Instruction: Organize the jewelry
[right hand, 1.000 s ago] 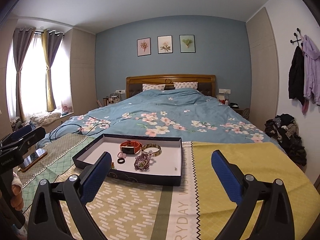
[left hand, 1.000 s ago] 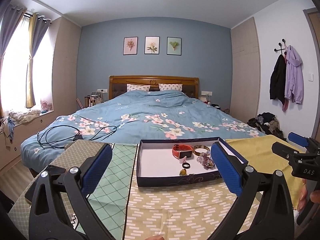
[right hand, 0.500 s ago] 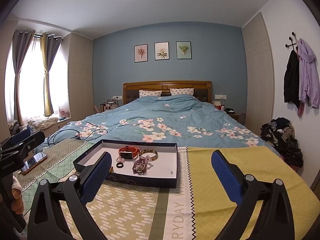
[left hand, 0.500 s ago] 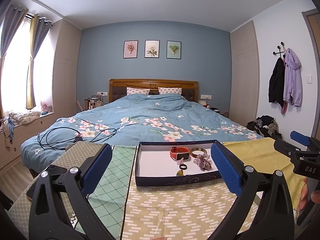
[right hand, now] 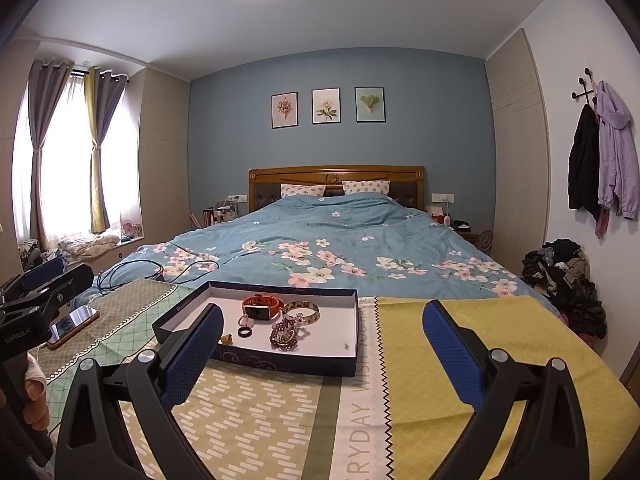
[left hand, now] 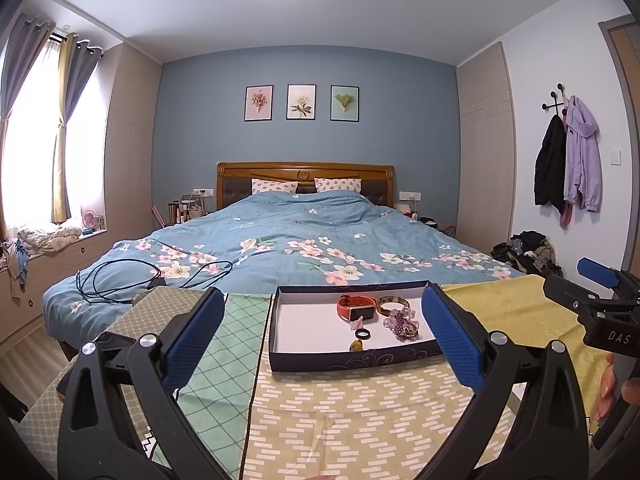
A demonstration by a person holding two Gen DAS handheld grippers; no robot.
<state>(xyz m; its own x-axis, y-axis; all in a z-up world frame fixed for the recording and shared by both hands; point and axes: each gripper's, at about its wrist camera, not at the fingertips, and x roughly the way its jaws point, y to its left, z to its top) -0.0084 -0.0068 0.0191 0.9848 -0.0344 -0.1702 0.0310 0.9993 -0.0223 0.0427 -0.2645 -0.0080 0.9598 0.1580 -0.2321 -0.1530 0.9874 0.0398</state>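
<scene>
A shallow dark-blue box lid with a white floor [left hand: 320,354] [right hand: 344,366] lies on the patterned cloth. In it are an orange watch [left hand: 357,306] [right hand: 262,306], a gold bangle [left hand: 393,303] [right hand: 305,309], a purple bead bracelet [left hand: 402,325] [right hand: 285,332], a black ring [left hand: 362,334] [right hand: 245,331], a pink heart ring [right hand: 246,321] and a small yellow piece [left hand: 355,345]. My left gripper [left hand: 320,338] is open and empty, held above the cloth in front of the box. My right gripper [right hand: 322,350] is open and empty, in front of the box's right end.
A phone [right hand: 73,326] lies on the cloth at the left. The cloth-covered table [right hand: 460,360] ends at the bed [right hand: 340,248] beyond. Black cables [left hand: 132,278] lie on the bed. Clothes are piled on the floor at the right [right hand: 564,276].
Both grippers have drawn back and up from the box, so it looks smaller and farther. Both stay open. The jewelry has not moved.
</scene>
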